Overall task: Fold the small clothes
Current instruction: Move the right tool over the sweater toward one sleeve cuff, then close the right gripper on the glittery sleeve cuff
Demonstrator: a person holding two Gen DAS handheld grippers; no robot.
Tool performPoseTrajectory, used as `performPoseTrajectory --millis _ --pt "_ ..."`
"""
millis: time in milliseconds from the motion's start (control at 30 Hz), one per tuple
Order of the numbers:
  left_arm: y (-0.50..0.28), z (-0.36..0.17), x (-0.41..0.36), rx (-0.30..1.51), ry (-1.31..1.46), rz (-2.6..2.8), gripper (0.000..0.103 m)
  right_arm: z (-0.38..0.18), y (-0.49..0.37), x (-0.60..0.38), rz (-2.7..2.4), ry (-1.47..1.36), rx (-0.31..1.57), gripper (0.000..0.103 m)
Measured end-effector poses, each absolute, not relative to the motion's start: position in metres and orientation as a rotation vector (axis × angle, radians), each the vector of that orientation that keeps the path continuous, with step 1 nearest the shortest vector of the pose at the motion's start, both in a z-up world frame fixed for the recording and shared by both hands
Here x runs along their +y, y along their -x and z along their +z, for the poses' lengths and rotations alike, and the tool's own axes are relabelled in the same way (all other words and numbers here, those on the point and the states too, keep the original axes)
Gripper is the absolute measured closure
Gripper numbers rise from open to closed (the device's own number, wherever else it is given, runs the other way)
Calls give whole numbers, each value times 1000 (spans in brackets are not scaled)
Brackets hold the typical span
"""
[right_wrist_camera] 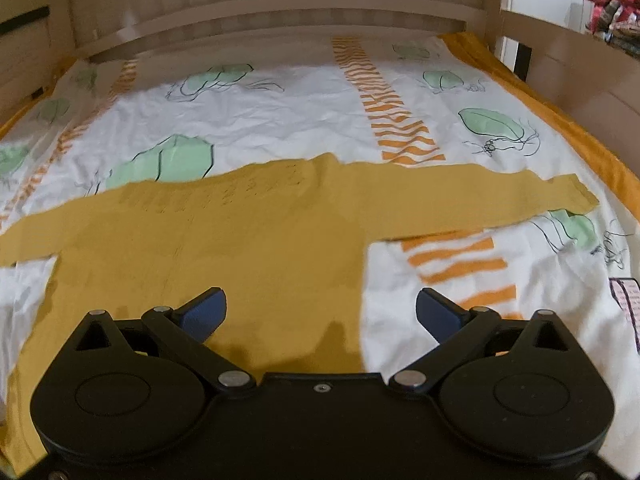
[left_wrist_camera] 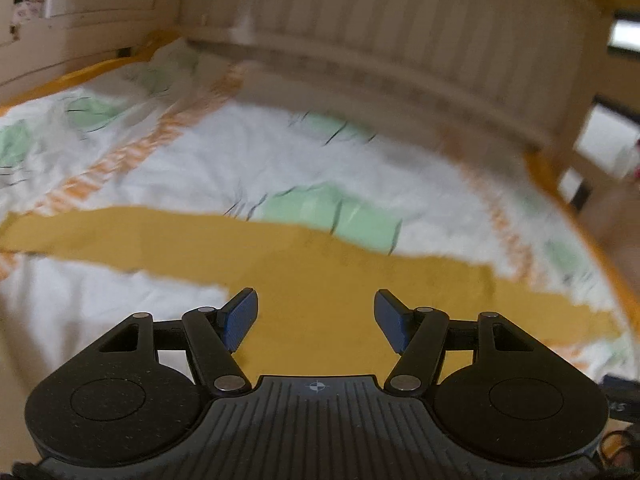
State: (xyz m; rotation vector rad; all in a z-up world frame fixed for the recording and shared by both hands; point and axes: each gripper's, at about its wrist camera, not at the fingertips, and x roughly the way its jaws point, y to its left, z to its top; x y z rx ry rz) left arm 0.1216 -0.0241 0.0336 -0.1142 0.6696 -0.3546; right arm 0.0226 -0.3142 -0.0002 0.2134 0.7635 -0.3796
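A mustard-yellow long-sleeved top [right_wrist_camera: 248,248] lies spread flat on the bed sheet [right_wrist_camera: 280,120], which is white with green leaf prints and orange striped bands. Both sleeves stretch out sideways from the body of the top; one sleeve's cuff [right_wrist_camera: 576,194] ends close to the sheet's orange border, beside a green leaf print. Faint dark lettering shows on the chest of the top. Beyond the top, at the far end of the sheet, stands a wooden headboard [right_wrist_camera: 280,4].

The right gripper [right_wrist_camera: 320,312] hovers above the lower body of the top, its blue-padded jaws spread wide with nothing between them. The left gripper [left_wrist_camera: 316,320] hangs over the same top [left_wrist_camera: 320,272], jaws likewise apart and empty; its view is blurred. Neither gripper touches the fabric.
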Motion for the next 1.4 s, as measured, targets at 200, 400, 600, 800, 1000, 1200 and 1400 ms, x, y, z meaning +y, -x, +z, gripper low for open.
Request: performPoseTrajectory --millis 200,400,600,800,1000,1200,1400 --pt "-172 24 -50 699 -52 -343 40 -6 -51 -367 -393 -299 803 2" --pt "-211 -3 -66 766 -130 -319 40 -18 -73 -427 -488 -381 829 8" --pt "-230 -41 -75 856 -197 -301 40 -19 -82 -503 -601 -408 863 19" --pt "-243 -68 -81 1002 -178 -337 40 -17 -80 -578 -737 -384 866 38" --pt "-239 -80 -88 1009 -264 -319 40 -24 -81 -645 -838 -437 846 46" --pt "-241 -83 -90 1011 -248 -318 39 -40 -71 -692 -925 -530 801 45" --pt "-242 -87 -89 984 -225 -317 39 -63 -66 -720 -989 -572 809 44"
